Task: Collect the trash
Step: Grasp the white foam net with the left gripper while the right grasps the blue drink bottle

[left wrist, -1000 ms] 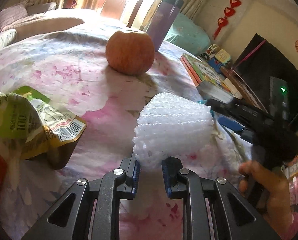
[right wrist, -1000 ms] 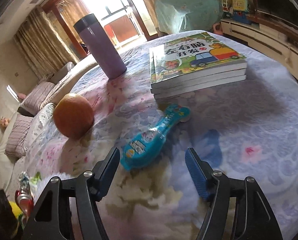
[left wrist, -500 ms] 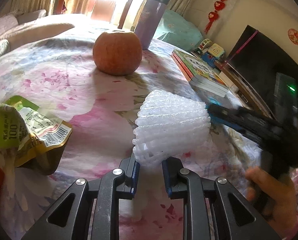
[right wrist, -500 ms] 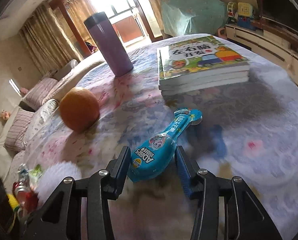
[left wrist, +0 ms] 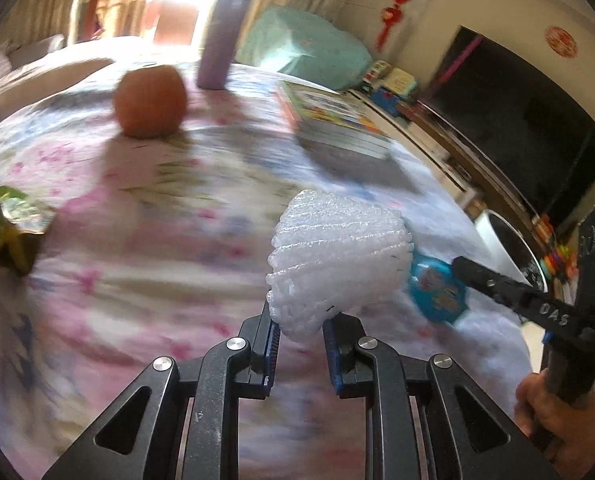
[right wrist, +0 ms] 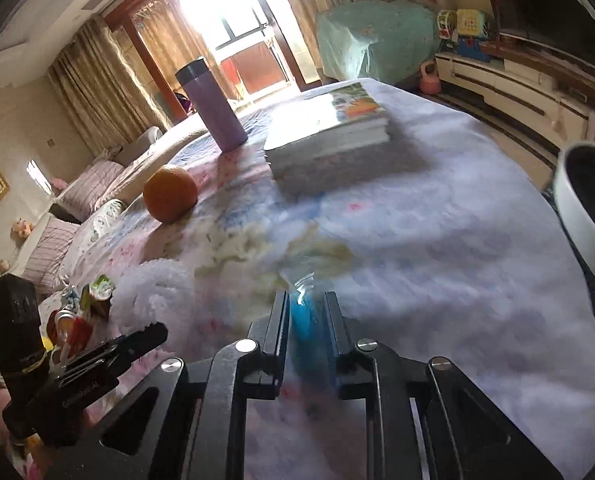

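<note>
Already both tools carry trash. The left tool (left wrist: 299, 330) is nearly closed, pinching the lower edge of a white foam fruit net (left wrist: 337, 256) at the centre of the left view. The right tool (right wrist: 306, 312) is closing its jaws on a blue snack wrapper (right wrist: 302, 318), seen as a thin blue strip between the pads at lower centre of the right view; the left view shows its wider end (left wrist: 437, 288) hanging right of the net.

Risk, as I judge it: the net is held only by a thin edge and could tear free or slip out if swung quickly. The wrapper looks slick and flat, so it could slide from the pads before the grip settles. A white bin (right wrist: 577, 216) with a dark inside stands at the right edge of the right view, beyond the tabletop (right wrist: 437, 240); a drop short of its rim would land on the floor.

The net is soft, ribbed, springy mesh, fanned open like a shell. The wrapper is glossy film. A crumpled green packet (left wrist: 5, 224) lies at the left edge, uncollected.
</note>
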The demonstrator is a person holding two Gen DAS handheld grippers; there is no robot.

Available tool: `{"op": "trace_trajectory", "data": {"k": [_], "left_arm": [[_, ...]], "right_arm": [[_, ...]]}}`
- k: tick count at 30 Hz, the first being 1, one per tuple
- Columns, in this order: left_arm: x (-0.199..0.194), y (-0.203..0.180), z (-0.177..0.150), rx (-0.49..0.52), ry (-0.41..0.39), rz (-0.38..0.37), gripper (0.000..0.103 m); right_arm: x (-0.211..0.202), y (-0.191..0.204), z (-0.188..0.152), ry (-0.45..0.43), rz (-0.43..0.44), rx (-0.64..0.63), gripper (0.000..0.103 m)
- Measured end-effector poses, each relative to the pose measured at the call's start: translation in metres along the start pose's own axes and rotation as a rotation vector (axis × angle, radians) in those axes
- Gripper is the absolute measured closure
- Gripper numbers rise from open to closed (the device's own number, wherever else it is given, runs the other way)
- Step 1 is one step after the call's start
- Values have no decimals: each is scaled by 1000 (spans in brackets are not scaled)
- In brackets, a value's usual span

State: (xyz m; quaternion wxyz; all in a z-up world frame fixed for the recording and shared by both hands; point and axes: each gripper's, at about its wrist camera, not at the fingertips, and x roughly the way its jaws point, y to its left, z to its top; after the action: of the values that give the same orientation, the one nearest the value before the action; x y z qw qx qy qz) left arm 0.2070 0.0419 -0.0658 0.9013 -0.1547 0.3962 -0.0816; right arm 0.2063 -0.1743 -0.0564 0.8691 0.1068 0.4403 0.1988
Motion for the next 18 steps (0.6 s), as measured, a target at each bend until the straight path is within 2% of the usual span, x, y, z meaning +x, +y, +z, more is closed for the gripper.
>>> {"op": "trace_trajectory", "data": {"k": [2,6,9,10,11,13,18], "left_arm": [[0,-12,-3,13,-2,-4,84],[-5,-18,-7,10,-13,7,84],[-13,-16,-10,4,-21,34,84],[-15,-15,-11,0,-24,47,84],[-18,-12,-12,-7,-25,61,84],[-21,-12,-14,-14,-22,80,84],[-28,-13,-18,-31,-19,107,84]], "right_arm": [[-5,-8,-6,3,-15,-6,93],[-7,-20,-18,31,1,4,91],[-9,-22,-19,27,43,14,76],[-9,-19,-16,20,56,-6,62],[-10,-14,-16,14,53,-35,42],[-8,0,-10,3,54,-141,30],[16,22,-3,69,37,-371,30]]}}
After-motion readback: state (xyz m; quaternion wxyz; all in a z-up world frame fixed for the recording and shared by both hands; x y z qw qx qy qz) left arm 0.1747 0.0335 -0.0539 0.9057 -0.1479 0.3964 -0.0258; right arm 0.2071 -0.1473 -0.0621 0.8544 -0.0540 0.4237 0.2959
